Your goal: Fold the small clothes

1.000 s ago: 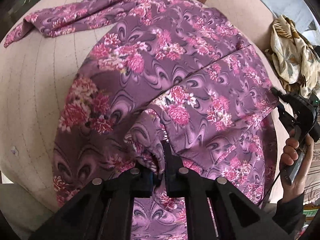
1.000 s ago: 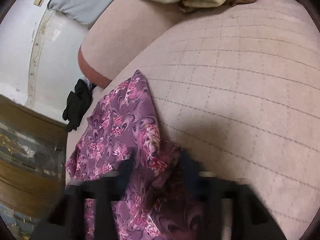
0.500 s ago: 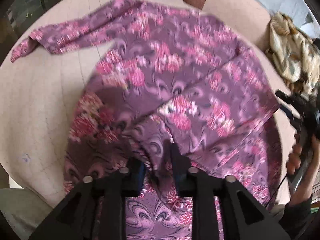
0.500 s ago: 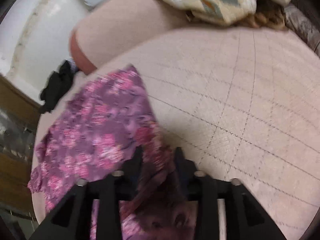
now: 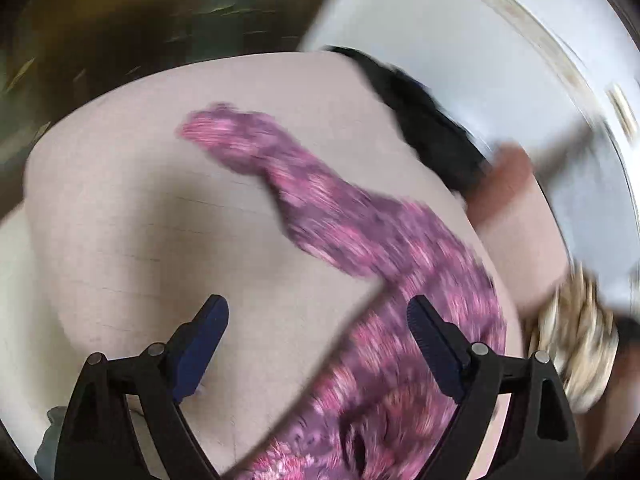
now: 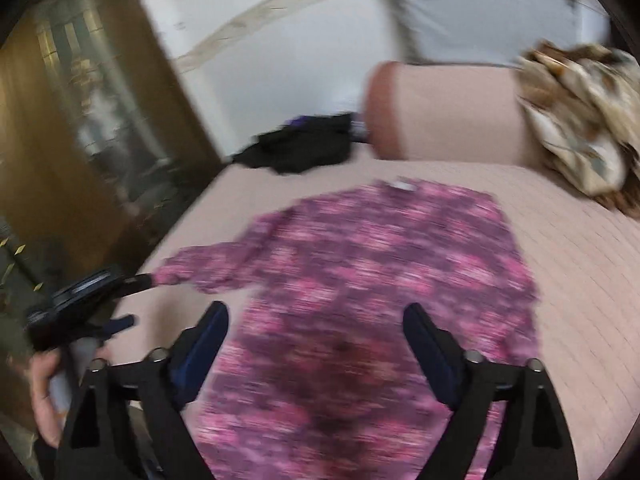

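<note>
**Both tongs apart over the purple top**

Left wrist view: I see one purple floral top (image 5: 384,276) lying on the beige quilted cushion (image 5: 140,208), with one sleeve stretched away toward the far edge. A black garment (image 5: 424,120) lies at the cushion's far edge, and a cream patterned cloth (image 5: 576,336) is bunched at the right. Everything here is smeared by motion. My left gripper (image 5: 318,320) has its two fingers spread wide with nothing between them; the left finger hangs over bare cushion, the right one over the top's body.

Right wrist view: the same top (image 6: 380,280) lies spread flat in the middle of the cushion (image 6: 580,280), its sleeve reaching left. Behind it sits the black garment (image 6: 304,148) beside a round pink bolster (image 6: 440,112), with the cream cloth (image 6: 580,120) heaped at the far right. My right gripper (image 6: 316,320) is also wide apart and empty, hovering above the top's lower half. At the left edge I see the left gripper (image 6: 136,280), its tip at the sleeve end, held in a hand (image 6: 44,392).
</note>
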{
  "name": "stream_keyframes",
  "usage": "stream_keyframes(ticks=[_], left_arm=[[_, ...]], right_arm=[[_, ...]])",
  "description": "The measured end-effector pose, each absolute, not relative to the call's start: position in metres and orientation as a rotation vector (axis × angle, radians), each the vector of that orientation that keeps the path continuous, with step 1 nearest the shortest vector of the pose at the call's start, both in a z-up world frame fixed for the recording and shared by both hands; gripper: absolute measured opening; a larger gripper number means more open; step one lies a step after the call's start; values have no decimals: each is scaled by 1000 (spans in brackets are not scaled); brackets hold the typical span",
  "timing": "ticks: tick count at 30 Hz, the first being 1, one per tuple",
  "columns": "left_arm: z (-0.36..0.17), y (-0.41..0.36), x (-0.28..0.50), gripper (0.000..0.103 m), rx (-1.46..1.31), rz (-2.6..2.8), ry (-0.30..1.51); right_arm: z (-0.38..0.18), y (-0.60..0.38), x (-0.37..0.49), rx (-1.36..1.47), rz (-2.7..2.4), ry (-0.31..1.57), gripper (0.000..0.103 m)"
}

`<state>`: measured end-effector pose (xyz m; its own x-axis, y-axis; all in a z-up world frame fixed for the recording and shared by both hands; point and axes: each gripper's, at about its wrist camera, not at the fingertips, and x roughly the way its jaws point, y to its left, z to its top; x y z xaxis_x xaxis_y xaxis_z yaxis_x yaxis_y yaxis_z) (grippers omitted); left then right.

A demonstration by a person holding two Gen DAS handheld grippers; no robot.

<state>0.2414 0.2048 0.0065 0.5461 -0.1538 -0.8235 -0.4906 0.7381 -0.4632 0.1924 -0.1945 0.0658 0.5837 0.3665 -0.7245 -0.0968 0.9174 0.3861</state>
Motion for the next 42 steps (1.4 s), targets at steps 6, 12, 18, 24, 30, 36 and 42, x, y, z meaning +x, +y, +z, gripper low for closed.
stream_keyframes(ticks=[6, 12, 18, 24, 30, 36, 42], left_arm=[[-26, 277, 287, 90, -903, 352, 1051], [-64, 298, 334, 90, -968, 441, 1072], [-112, 318, 362, 36, -1082, 460, 1102], [-56, 291, 356, 6, -915, 392, 969], [60, 165, 307, 5, -456, 58, 697], [72, 10, 252, 5, -110, -398, 697], [-1, -124, 185, 6, 197, -676, 857]], right_arm=[[62, -134, 235, 380, 396, 978, 93], [45, -101, 270, 417, 432, 1003, 92], [6, -101, 280, 414, 452, 1071, 85], [-20, -129, 282, 476, 401, 1102, 71], [-12, -170, 272, 540, 358, 1061, 70], [-4, -246, 255, 600, 294, 1002, 70], [-31, -340, 241, 744, 203, 953, 70]])
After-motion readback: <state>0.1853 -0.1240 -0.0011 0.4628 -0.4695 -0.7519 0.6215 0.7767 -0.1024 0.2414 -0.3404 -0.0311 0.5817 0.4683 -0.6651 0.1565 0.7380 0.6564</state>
